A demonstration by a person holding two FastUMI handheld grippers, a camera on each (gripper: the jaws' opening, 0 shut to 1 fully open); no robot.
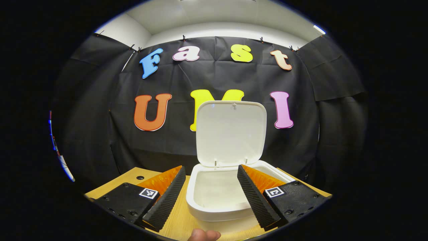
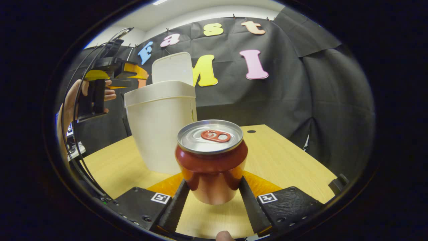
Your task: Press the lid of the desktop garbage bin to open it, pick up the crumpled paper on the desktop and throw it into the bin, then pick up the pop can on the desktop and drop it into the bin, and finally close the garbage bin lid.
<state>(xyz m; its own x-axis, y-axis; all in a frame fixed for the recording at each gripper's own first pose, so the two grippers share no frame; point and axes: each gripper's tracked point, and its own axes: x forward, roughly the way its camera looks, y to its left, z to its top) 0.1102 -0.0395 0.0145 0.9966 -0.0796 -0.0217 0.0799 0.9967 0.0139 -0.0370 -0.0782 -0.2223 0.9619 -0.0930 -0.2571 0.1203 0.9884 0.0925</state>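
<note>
A black cloth wall backs a pale wooden desk point(image 2: 287, 157). In the right gripper view my right gripper point(image 2: 214, 197) sits low in the frame with its fingers closed against both sides of the one pop can point(image 2: 211, 160), at centre, upright, its base lifted just clear of the wood. I judge it light, stiff but easy to dent, and slick on its glossy wall, so mid-body is the place to hold it, with moderate squeeze. Behind it, left of centre, stands the single white bin point(image 2: 160, 127), its lid point(image 2: 172, 68) raised. In the left gripper view my left gripper point(image 1: 211, 197) hangs wide open and empty at the bottom of the frame, above the bin's open mouth; I see no crumpled paper on the desk
</note>
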